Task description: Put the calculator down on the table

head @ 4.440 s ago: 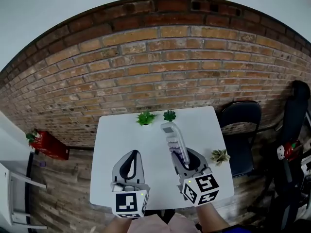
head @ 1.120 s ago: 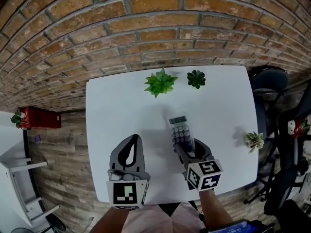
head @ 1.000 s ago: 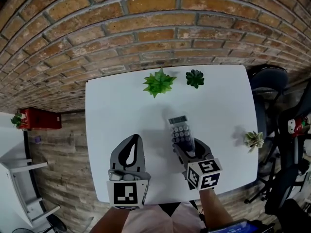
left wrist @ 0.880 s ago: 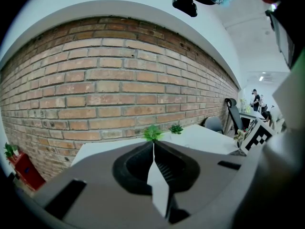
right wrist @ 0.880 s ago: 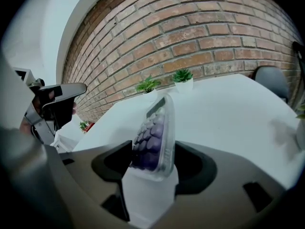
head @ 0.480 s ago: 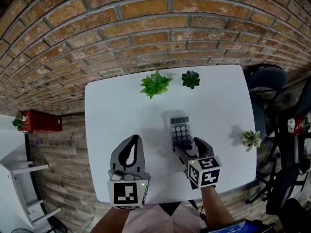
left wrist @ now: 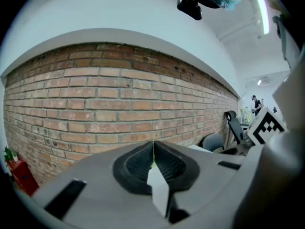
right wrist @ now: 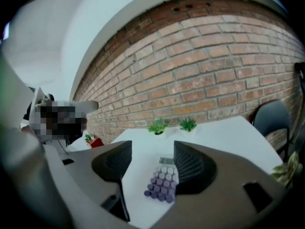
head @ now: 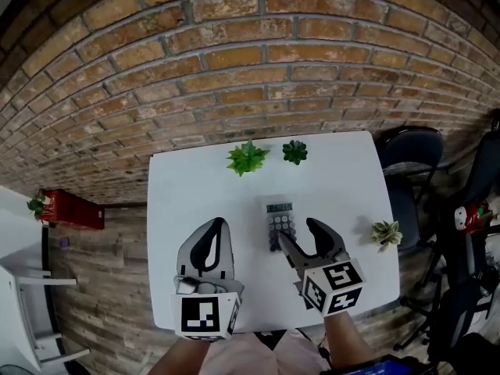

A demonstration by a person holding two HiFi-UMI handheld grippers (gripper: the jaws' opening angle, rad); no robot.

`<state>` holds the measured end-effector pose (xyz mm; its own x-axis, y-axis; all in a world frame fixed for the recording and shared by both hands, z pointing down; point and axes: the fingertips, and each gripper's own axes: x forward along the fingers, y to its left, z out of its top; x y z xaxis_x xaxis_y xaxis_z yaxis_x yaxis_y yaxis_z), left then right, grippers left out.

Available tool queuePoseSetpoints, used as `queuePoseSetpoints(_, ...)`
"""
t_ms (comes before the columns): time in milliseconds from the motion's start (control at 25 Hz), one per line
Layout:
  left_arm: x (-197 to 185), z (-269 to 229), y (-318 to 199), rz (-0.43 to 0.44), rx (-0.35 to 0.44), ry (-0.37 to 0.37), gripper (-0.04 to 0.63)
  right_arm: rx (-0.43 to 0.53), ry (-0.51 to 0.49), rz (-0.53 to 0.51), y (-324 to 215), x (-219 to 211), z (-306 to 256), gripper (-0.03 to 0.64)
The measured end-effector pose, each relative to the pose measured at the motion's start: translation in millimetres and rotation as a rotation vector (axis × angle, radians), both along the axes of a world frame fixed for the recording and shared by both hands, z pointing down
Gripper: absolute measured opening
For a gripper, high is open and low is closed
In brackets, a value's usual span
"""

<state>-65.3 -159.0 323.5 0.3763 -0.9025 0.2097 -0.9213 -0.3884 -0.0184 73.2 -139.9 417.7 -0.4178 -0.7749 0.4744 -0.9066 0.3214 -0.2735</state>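
Note:
The calculator (head: 278,221), grey with purple keys, lies flat on the white table (head: 195,194), just past my right gripper (head: 298,231). In the right gripper view the calculator (right wrist: 163,182) shows through the gap of my right gripper (right wrist: 152,149), down on the table (right wrist: 224,137). Those jaws stand wide apart and are closing a little, with nothing pressed between them. My left gripper (head: 215,226) hangs over the table's near left part. In the left gripper view my left gripper (left wrist: 153,149) is shut on nothing.
Two small green plants (head: 247,158) (head: 294,151) stand at the table's far edge, and a pale one (head: 386,233) at its right edge. A dark chair (head: 410,151) is to the right. A brick wall (head: 234,61) runs behind. A red object (head: 70,209) sits on the floor at left.
My right gripper has let go of the calculator and risen off it. The calculator stays flat on the table. The left gripper has risen too, still shut.

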Motion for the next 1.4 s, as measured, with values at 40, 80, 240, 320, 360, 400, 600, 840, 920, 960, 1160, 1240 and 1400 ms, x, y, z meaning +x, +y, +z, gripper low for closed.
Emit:
queuePoseSetpoints(40,1.9,-13.6,1.8,-0.003,0.024,0.010,0.014,0.050,0.002,-0.002,-1.0,1.2,-19.9,0.266)
queuePoseSetpoints(80,3.9,-27.6,3.7,-0.006,0.051,0.019,0.014,0.099,0.008,0.000,-1.8,2.8,-39.3,0.238)
queuePoseSetpoints(240,10.7,-82.0,11.0,-0.015,0.172,0.044,0.014,0.292,0.055,0.017,-4.5,10.8,-110.1,0.122)
queuePoseSetpoints(320,13.5,-102.9,14.9,-0.018,0.219,0.047,0.014,0.372,0.083,0.025,-3.2,13.5,-138.7,0.066)
queuePoseSetpoints(360,14.9,-111.3,16.9,-0.019,0.238,0.048,0.014,0.404,0.095,0.028,-1.5,14.4,-150.2,0.037)
queuePoseSetpoints(400,16.3,-118.8,19.2,-0.021,0.255,0.051,0.014,0.430,0.105,0.028,0.5,14.8,-159.9,0.012)
queuePoseSetpoints(600,23.5,-140.9,31.6,-0.025,0.303,0.062,0.014,0.508,0.106,0.019,13.2,16.4,-191.1,0.000)
queuePoseSetpoints(840,26.1,-147.8,41.0,-0.036,0.313,0.088,0.014,0.553,0.124,0.002,21.9,14.7,-206.2,-0.003)
queuePoseSetpoints(920,26.1,-148.3,42.0,-0.033,0.324,0.073,0.014,0.558,0.115,-0.002,22.5,14.0,-208.1,-0.003)
queuePoseSetpoints(960,26.2,-148.0,42.1,-0.033,0.327,0.065,0.014,0.559,0.110,-0.002,22.5,14.0,-208.4,-0.002)
queuePoseSetpoints(1160,26.7,-146.0,41.1,-0.041,0.318,0.076,0.014,0.556,0.103,-0.005,20.4,13.0,-207.4,-0.002)
queuePoseSetpoints(1240,27.8,-147.1,40.5,-0.047,0.314,0.105,0.014,0.555,0.101,-0.006,19.7,11.8,-206.7,-0.002)
queuePoseSetpoints(1400,28.5,-145.3,40.3,-0.041,0.310,0.100,0.014,0.554,0.100,-0.010,19.7,9.6,-205.6,-0.002)
